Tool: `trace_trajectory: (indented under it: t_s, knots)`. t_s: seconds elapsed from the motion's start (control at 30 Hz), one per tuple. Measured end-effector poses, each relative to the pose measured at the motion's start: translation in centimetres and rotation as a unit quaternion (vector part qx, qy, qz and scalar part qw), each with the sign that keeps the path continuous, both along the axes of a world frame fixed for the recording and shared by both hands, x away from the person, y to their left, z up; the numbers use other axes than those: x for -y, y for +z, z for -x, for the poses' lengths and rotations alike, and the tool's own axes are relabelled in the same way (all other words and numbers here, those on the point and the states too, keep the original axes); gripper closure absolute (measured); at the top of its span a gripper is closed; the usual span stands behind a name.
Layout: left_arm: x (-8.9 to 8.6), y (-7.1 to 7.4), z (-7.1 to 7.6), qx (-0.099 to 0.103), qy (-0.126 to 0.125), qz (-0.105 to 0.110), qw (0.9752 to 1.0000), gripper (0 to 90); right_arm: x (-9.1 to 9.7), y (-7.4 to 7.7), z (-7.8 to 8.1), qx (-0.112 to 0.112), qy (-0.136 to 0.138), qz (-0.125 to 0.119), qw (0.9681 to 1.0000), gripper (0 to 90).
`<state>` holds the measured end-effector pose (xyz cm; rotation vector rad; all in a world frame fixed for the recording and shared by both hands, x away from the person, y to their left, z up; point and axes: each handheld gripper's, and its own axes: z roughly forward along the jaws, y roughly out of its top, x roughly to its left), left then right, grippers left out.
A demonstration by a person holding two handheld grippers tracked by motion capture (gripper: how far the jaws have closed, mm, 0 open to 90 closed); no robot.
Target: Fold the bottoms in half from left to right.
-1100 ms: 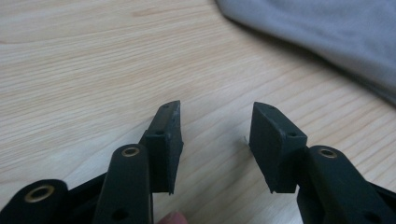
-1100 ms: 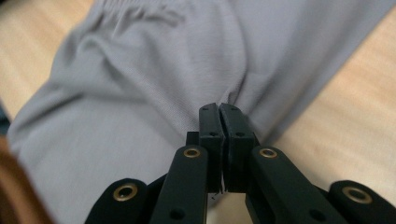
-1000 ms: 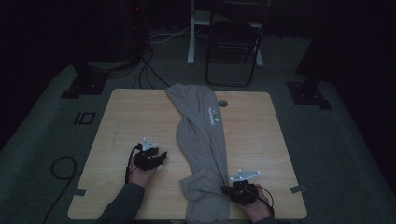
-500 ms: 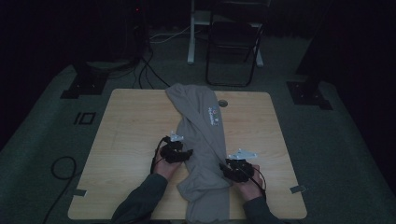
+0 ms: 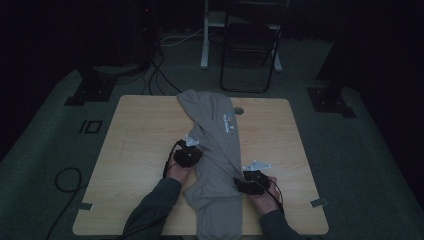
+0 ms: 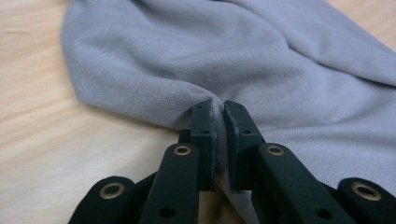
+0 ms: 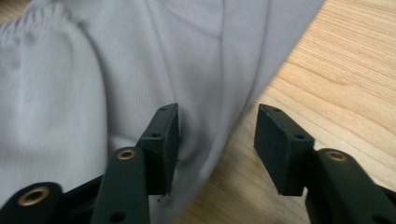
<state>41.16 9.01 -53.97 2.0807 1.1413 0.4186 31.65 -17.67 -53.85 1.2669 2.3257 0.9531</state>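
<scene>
Now left claw (image 6: pixel 218 122) has just closed on the garment's (image 5: pixel 220 150) edge at mid-frame; right claw (image 7: pixel 215 140) has just been opening, its jaws astride the hem w/o pinching; folding on bench (image 5: pixel 140 130) barely begun.

A plain grey garment (image 5: pixel 216 150) with a fine knit weave runs down the centre of the high view, with a small white printed patch (image 5: pixel 229 121) toward its upper right. The table (image 5: pixel 140 135) under it is pale wood with light tan grain lines. Both grippers, the left gripper (image 6: pixel 218 119) and the right gripper (image 7: pixel 217 128), are matt black with small brass-coloured rivets. The floor (image 5: pixel 45 150) around the table is dark grey-green. A black chair (image 5: pixel 250 45) stands at the top centre.
</scene>
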Motion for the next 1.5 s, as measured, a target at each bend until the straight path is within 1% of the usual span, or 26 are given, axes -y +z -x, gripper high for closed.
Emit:
trace_trajectory:
  t_s: [0.07,0.13,0.17,0.2,0.27,0.3,0.33,0.43,0.47,0.53,0.6,0.63,0.7,0.77,0.87,1.0,1.1,1.17,1.2,1.23,1.27,1.3,1.33,1.37,1.4,1.5]
  knots:
    - [-0.8,0.1,-0.8,0.0,0.013,-0.003,0.9999,83.7,-0.1,-0.1,-0.1,0.002,0.001,-0.002,1.0,46.5]
    - [-1.4,0.1,-1.4,0.007,0.028,-0.015,0.9995,83.6,-0.2,-0.1,-0.2,0.002,0.008,-0.008,0.9999,46.3]
    - [-1.8,0.2,-1.7,0.009,0.038,-0.022,0.999,83.7,-0.4,-0.1,-0.2,0.003,0.008,-0.004,1.0,46.0]
    - [-2.2,0.2,-2.0,0.008,0.046,-0.02,0.9987,83.5,-0.5,-0.1,-0.2,0.009,0.011,0.002,0.9999,45.7]
    - [-2.9,0.2,-2.5,0.007,0.06,-0.019,0.998,82.4,-0.6,-0.2,-0.3,0.007,0.016,-0.002,0.9999,45.3]
    - [-3.2,0.2,-2.6,0.006,0.064,-0.018,0.9978,80.8,-0.7,-0.2,-0.3,0.008,0.019,-0.002,0.9998,45.0]
    - [-3.5,0.2,-2.7,0.007,0.065,-0.023,0.9976,79.7,-0.8,-0.2,-0.3,0.007,0.021,-0.002,0.9997,44.5]
    - [-4.0,0.3,-2.7,0.007,0.074,-0.033,0.9967,77.2,-1.0,-0.1,-0.2,0.008,0.023,0.006,0.9997,43.9]
    - [-4.2,0.4,-2.6,0.005,0.077,-0.036,0.9964,75.2,-1.1,-0.1,-0.2,0.01,0.022,0.014,0.9996,43.8]
    - [-4.6,0.7,-2.3,0.002,0.079,-0.028,0.9964,68.4,-1.2,0.1,-0.1,0.009,0.016,0.02,0.9996,44.5]
    - [-5.1,1.0,-1.5,0.011,0.07,-0.015,0.9974,62.0,-1.3,0.7,0.2,0.023,0.016,0.006,0.9996,47.6]
    - [-5.3,1.2,-1.0,0.016,0.063,-0.014,0.9978,60.3,-1.5,1.1,0.3,0.03,0.021,-0.004,0.9993,50.3]
    - [-5.7,1.4,0.0,0.028,0.057,-0.024,0.9977,57.9,-2.1,1.9,0.3,0.047,0.036,-0.018,0.9981,58.4]
    - [-6.3,1.4,1.0,0.035,0.056,-0.033,0.9972,57.4,-3.0,2.4,0.0,0.05,0.054,-0.04,0.9965,64.5]
    - [-7.5,1.0,2.2,0.044,0.057,-0.042,0.9965,56.7,-4.9,2.6,-0.8,0.042,0.07,-0.051,0.9954,64.4]
    - [-9.2,0.1,3.0,0.04,0.08,-0.031,0.9955,56.3,-7.6,1.8,-2.2,0.026,0.091,-0.059,0.9938,57.7]
    - [-9.8,-0.4,3.1,0.034,0.095,-0.022,0.9947,56.2,-8.8,1.0,-3.5,0.001,0.098,-0.071,0.9927,47.9]
    - [-9.9,-0.3,3.2,0.042,0.099,-0.019,0.994,55.9,-9.3,0.5,-4.2,-0.016,0.105,-0.079,0.9911,46.4]
    - [-9.8,-0.3,3.2,0.042,0.1,-0.023,0.9939,55.9,-9.4,0.3,-4.4,-0.023,0.105,-0.075,0.9914,51.2]
    - [-9.7,-0.3,3.3,0.042,0.099,-0.027,0.9939,55.9,-9.4,0.1,-4.3,-0.035,0.105,-0.072,0.9912,61.4]
    - [-9.7,-0.3,3.3,0.042,0.099,-0.027,0.9939,55.9,-9.4,0.1,-4.3,-0.035,0.105,-0.072,0.9912,61.4]
    - [-9.6,-0.3,3.3,0.043,0.095,-0.032,0.994,55.9,-9.4,0.1,-4.1,-0.041,0.108,-0.07,0.9908,70.4]
    - [-9.6,-0.3,3.3,0.043,0.094,-0.033,0.9941,55.9,-9.1,0.3,-3.3,-0.037,0.117,-0.067,0.9903,80.8]
    - [-9.6,-0.3,3.3,0.043,0.095,-0.033,0.9941,55.9,-8.8,0.6,-2.5,-0.032,0.125,-0.066,0.9894,85.3]
    - [-9.6,-0.3,3.3,0.04,0.095,-0.034,0.9941,55.9,-8.5,0.8,-1.9,-0.029,0.13,-0.066,0.9889,87.1]
    - [-9.4,-0.4,3.4,0.04,0.093,-0.037,0.9942,55.9,-7.1,1.4,0.8,-0.018,0.147,-0.066,0.9868,88.3]
